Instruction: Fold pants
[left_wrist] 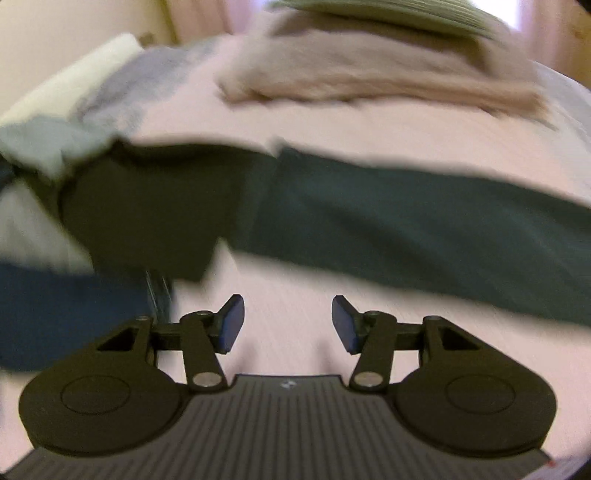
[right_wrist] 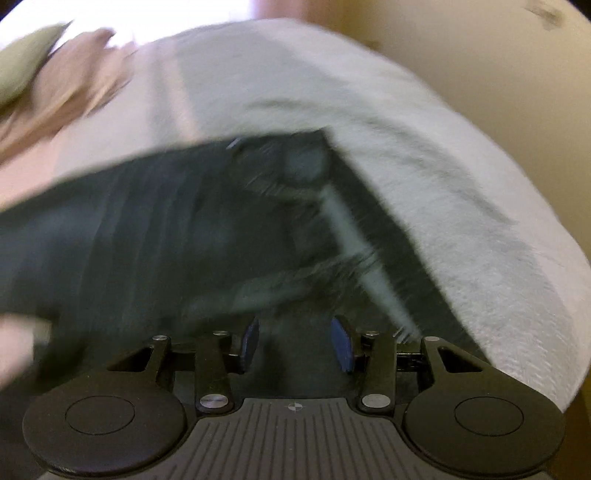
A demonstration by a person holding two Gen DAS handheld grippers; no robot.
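Crosswise, pants [left_wrist: 424,221] left to right

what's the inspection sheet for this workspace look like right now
surface: bed with pale pink sheet and white blanket
job's things: dark pants spread across the bed, waistband end at the right
clutter: beige blanket, green pillow, pile of grey, white and blue clothes
grippers: left gripper open over bare sheet; right gripper open over the pants, fingers holding nothing
cables: nothing seen
surroundings: cream wall; images motion-blurred
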